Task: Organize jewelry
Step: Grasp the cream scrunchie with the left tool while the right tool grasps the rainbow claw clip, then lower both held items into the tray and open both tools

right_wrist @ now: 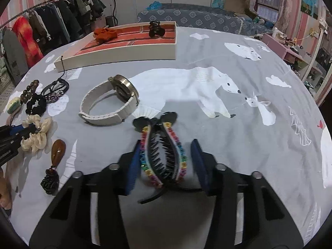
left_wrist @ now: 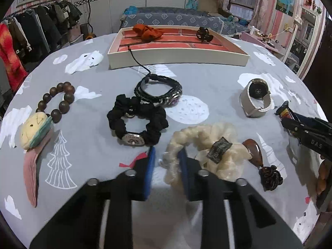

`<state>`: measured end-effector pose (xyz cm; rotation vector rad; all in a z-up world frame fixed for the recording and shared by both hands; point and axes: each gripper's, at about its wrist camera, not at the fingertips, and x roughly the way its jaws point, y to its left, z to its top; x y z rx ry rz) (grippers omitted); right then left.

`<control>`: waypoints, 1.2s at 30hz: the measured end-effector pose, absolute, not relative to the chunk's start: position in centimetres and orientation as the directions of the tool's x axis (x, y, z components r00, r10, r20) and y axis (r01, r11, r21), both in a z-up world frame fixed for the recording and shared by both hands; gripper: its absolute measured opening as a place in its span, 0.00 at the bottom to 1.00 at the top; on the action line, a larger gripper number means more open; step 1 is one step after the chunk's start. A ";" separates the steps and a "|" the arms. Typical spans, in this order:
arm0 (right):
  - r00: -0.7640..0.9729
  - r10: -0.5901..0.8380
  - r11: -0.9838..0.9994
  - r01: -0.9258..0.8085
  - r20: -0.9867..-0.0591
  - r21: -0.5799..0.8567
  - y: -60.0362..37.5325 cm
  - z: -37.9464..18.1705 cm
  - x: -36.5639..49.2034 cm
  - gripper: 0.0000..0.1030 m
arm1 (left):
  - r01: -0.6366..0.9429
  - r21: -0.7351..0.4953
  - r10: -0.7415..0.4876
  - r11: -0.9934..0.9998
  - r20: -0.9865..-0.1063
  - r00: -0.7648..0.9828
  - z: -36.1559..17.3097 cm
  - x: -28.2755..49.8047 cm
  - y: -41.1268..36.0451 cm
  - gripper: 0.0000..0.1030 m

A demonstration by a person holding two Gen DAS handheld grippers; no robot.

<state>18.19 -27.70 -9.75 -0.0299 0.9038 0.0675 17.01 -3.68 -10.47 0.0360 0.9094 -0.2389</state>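
Left claw pinches cream scrunchie; right claw, half-open, straddles rainbow clip.

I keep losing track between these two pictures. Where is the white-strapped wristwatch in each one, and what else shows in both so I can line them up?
Left wrist view: the wristwatch stands on its side at right of centre, beyond the cream scrunchie.
Right wrist view: the wristwatch lies left of centre, just beyond the rainbow-beaded hair clip.
Shared landmark: the white tray with a brick-pattern floor at the far side of the table, behind the watch in both views.
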 end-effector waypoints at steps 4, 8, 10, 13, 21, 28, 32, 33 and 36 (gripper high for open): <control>0.620 0.049 0.998 -0.066 -0.783 0.010 -27.7 -9.6 18.1 0.38 | 0.215 -0.087 -0.200 0.973 -0.783 0.589 -10.3 17.0 -3.4 0.12; 0.633 0.040 0.999 -0.049 -0.773 0.011 -27.9 -9.3 17.9 0.37 | 0.229 -0.096 -0.219 0.969 -0.766 0.604 -9.8 16.5 -3.3 0.11; 0.641 0.042 0.999 -0.046 -0.767 0.016 -27.9 -9.1 17.8 0.37 | 0.237 -0.095 -0.225 0.967 -0.756 0.615 -9.5 16.2 -3.4 0.11; 0.651 0.039 0.999 -0.044 -0.758 0.014 -27.8 -8.6 17.8 0.37 | 0.247 -0.093 -0.233 0.965 -0.739 0.632 -8.9 15.9 -3.4 0.11; 0.687 0.048 0.999 -0.036 -0.725 0.032 -27.9 -6.4 18.9 0.37 | 0.262 -0.128 -0.273 0.956 -0.712 0.647 -6.7 16.5 -3.0 0.10; 0.723 0.087 0.996 -0.066 -0.685 0.056 -27.1 -3.3 22.1 0.37 | 0.279 -0.085 -0.264 0.956 -0.659 0.704 -2.5 17.8 -3.2 0.10; 0.736 0.099 0.995 -0.088 -0.670 0.050 -25.9 -1.8 25.1 0.37 | 0.246 -0.079 -0.237 0.966 -0.652 0.721 -0.8 20.5 -2.7 0.10; 0.737 0.100 0.995 -0.093 -0.669 0.047 -25.8 -1.6 25.8 0.37 | 0.238 -0.089 -0.237 0.967 -0.654 0.718 -0.5 21.4 -2.4 0.10; 0.736 0.101 0.994 -0.100 -0.670 0.040 -25.0 -1.0 28.5 0.37 | 0.208 -0.080 -0.209 0.975 -0.659 0.723 0.2 24.3 -1.9 0.10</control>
